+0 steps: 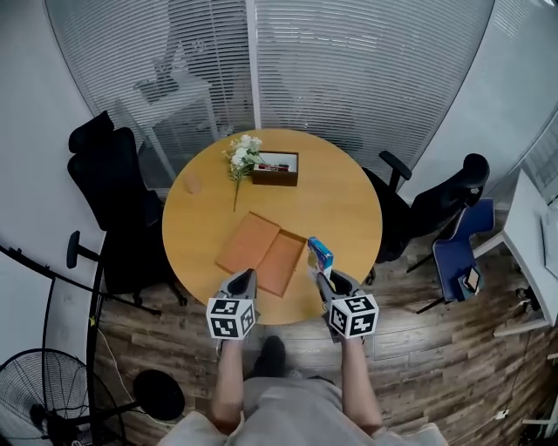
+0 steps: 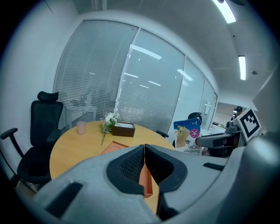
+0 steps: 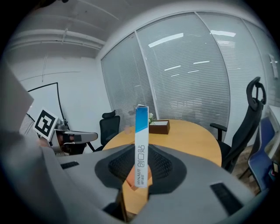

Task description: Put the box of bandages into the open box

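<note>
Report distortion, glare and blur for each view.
Head view: evenly lit, sharp, blinds bowed by the lens. Left gripper view: heavy fisheye, dark corners, ceiling lights reflected in the glass wall. Right gripper view: same fisheye; bandage box sharp.

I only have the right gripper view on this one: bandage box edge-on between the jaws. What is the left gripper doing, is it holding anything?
Observer: No. In its own view the left gripper has its jaws together with nothing between them.
Operator: Is the box of bandages over the open box yet?
Observer: Not quite. In the head view the box of bandages shows just right of the open box, near the table's front edge.
Operator: Anything already in the open box?
Observer: No; both its orange halves lie flat side by side, bare.
</note>
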`<action>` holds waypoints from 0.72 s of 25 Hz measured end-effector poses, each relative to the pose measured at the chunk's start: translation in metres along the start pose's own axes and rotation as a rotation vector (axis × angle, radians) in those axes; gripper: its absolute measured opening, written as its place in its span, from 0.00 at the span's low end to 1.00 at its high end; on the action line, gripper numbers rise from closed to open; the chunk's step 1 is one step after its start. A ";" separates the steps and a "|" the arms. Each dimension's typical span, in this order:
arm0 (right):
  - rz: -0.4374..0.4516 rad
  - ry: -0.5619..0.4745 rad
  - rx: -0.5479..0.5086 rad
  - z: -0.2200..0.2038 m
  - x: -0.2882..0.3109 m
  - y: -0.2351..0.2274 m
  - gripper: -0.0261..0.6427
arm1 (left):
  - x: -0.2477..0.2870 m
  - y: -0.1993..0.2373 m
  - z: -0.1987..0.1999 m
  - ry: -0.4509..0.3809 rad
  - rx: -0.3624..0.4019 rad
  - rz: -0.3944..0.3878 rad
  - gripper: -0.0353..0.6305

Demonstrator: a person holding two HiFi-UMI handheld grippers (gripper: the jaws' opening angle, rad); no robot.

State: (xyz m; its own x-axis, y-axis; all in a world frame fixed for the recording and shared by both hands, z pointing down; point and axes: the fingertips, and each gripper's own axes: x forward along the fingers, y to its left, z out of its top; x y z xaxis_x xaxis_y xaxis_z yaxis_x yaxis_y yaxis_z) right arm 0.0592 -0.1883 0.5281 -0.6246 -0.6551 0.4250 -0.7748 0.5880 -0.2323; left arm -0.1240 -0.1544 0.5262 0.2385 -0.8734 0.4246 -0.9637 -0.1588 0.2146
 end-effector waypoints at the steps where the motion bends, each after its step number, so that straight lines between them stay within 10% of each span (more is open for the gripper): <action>1: 0.000 0.007 0.004 -0.001 0.006 -0.002 0.17 | 0.006 0.003 -0.002 0.007 -0.003 -0.001 0.07; 18: 0.008 0.115 0.185 -0.047 0.090 -0.019 0.17 | 0.081 0.046 -0.032 0.127 0.039 -0.012 0.07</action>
State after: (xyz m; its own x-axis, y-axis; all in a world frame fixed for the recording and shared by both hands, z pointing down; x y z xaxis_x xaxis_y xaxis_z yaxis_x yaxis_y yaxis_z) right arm 0.0226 -0.2363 0.6114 -0.6235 -0.5865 0.5171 -0.7815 0.4886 -0.3881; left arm -0.1453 -0.2179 0.5989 0.2613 -0.8066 0.5302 -0.9639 -0.1889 0.1876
